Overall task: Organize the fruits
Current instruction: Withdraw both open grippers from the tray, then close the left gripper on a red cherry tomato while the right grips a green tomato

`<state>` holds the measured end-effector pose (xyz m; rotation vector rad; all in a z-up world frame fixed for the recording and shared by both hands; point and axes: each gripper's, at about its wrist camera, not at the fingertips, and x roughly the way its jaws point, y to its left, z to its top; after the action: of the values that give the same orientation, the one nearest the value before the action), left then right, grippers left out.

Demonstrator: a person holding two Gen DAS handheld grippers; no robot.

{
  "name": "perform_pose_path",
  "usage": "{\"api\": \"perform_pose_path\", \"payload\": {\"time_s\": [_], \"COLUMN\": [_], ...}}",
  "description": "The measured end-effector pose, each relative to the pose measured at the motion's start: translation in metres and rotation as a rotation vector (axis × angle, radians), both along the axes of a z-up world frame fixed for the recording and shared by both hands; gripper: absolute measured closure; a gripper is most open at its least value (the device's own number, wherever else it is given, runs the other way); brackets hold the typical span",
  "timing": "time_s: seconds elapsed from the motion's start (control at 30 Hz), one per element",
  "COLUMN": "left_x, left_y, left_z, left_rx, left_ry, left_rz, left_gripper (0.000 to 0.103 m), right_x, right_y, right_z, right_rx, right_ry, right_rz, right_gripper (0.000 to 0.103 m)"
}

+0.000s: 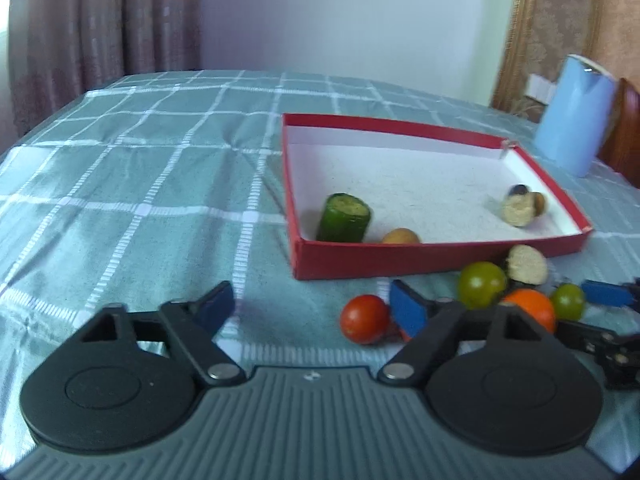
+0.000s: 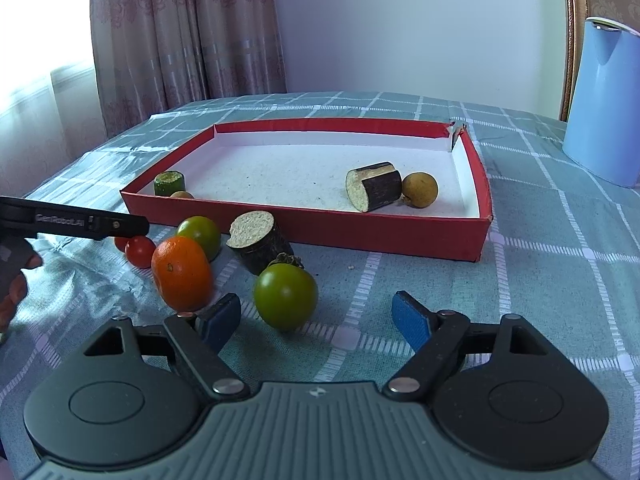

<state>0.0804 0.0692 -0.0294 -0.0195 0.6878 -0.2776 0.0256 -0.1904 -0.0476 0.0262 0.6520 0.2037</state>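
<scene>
- Jaws on both tools stand apart and hold nothing: our left gripper (image 1: 312, 308) is spread wide, and our right gripper (image 2: 316, 320) is spread too.
- We take the red box (image 2: 384, 236) as our landmark. Inside it already lie a green cucumber piece (image 1: 345, 218), a small yellowish fruit (image 1: 401, 236) beside that piece, a dark-skinned cut piece (image 2: 374, 186) and a round tan fruit (image 2: 420, 190) touching it.
- Just in front of the box's near wall, on the checked surface (image 2: 540, 300), the loose pile waits: an orange (image 2: 182, 272), a large green tomato (image 2: 286, 296), a second green tomato (image 2: 200, 234) behind the orange, another dark cut piece (image 2: 260, 244) and a red cherry tomato (image 2: 140, 251).
- We judge the sorting partly done, with a fresh pick now in hand. Our right gripper's jaws open toward the large green tomato, which sits just ahead of them; our left gripper has the red cherry tomato (image 1: 365, 319) just beside its right finger.
- Next we would need to advance until one round fruit sits between the fingers, close gently so it does not roll, then lift over the box wall.
- Both tools crowd the same pile, so we should mind a clash.
</scene>
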Motion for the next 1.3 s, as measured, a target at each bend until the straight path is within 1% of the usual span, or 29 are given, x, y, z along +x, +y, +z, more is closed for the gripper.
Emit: {"api": "perform_pose_path", "payload": {"time_s": [0.03,0.1,0.2,0.27,0.3,0.4,0.47,0.5,0.53,0.57,0.6,0.63,0.67,0.7,0.77,0.83,0.93,1.0,1.1,1.13,1.17,1.2,1.3], "left_x": [-0.001,-0.002,0.0,0.0,-0.001,-0.007,-0.006,-0.003,-0.001,-0.001,-0.002,-0.005,-0.008,-0.012,-0.015,-0.015,-0.011,-0.01,-0.011,-0.011,-0.011,-0.011,-0.012], "left_y": [0.001,-0.002,-0.007,-0.017,-0.024,-0.037,-0.036,-0.032,-0.028,-0.025,-0.025,-0.025,-0.025,-0.027,-0.029,-0.032,-0.03,-0.029,-0.029,-0.028,-0.028,-0.028,-0.028], "left_z": [0.0,-0.004,-0.008,-0.009,-0.01,-0.009,-0.009,-0.01,-0.01,-0.011,-0.011,-0.01,-0.01,-0.01,-0.011,-0.011,-0.011,-0.012,-0.012,-0.012,-0.012,-0.012,-0.012], "left_rx": [-0.003,0.011,0.028,0.08,0.129,0.213,0.203,0.176,0.142,0.122,0.121,0.123,0.123,0.124,0.131,0.136,0.108,0.099,0.104,0.103,0.102,0.103,0.105], "left_ry": [-0.006,-0.024,-0.035,-0.035,-0.044,-0.087,-0.081,-0.063,-0.048,-0.042,-0.046,-0.051,-0.057,-0.068,-0.081,-0.081,-0.066,-0.066,-0.069,-0.069,-0.069,-0.07,-0.071], "left_rz": [-0.015,-0.056,-0.082,-0.094,-0.1,-0.074,-0.07,-0.064,-0.063,-0.066,-0.065,-0.063,-0.066,-0.078,-0.101,-0.099,-0.098,-0.098,-0.096,-0.095,-0.095,-0.095,-0.09], "left_gripper": [0.029,0.029,0.027,0.023,0.019,0.018,0.017,0.019,0.025,0.025,0.027,0.031,0.037,0.039,0.04,0.04,0.039,0.038,0.038,0.038,0.038,0.038,0.038], "right_x": [0.0,0.0,0.0,-0.001,-0.001,-0.002,-0.003,-0.003,-0.003,-0.003,-0.003,-0.003,-0.003,-0.002,-0.002,-0.002,-0.003,-0.002,0.005,0.006,0.006,0.006,0.005], "right_y": [0.0,0.001,0.002,0.003,0.003,0.004,0.004,0.003,0.003,0.002,0.002,0.002,0.002,0.002,0.003,0.005,0.009,0.014,0.024,0.025,0.026,0.026,0.026], "right_z": [0.0,0.0,0.0,0.0,0.001,0.001,0.002,0.002,0.002,0.002,0.002,0.002,0.002,0.002,0.002,0.002,0.003,0.004,0.001,0.002,0.002,0.002,0.002], "right_rx": [-0.002,-0.01,-0.017,-0.02,-0.018,-0.021,-0.017,-0.014,-0.014,-0.013,-0.011,-0.011,-0.01,-0.01,-0.011,-0.021,-0.043,-0.062,-0.108,-0.108,-0.106,-0.101,-0.105], "right_ry": [0.0,0.0,0.0,-0.004,-0.004,-0.015,-0.023,-0.022,-0.022,-0.024,-0.025,-0.024,-0.021,-0.017,-0.018,-0.019,-0.034,-0.046,-0.023,-0.028,-0.032,-0.034,-0.041], "right_rz": [0.0,0.0,0.0,0.002,0.006,0.011,0.01,0.01,0.007,0.005,0.007,0.009,0.011,0.013,0.014,0.023,0.028,0.027,0.056,0.055,0.058,0.065,0.049], "right_gripper": [0.02,0.02,0.02,0.02,0.02,0.02,0.02,0.02,0.02,0.02,0.022,0.023,0.024,0.024,0.024,0.024,0.025,0.042,0.049,0.05,0.062,0.071,0.071]}}
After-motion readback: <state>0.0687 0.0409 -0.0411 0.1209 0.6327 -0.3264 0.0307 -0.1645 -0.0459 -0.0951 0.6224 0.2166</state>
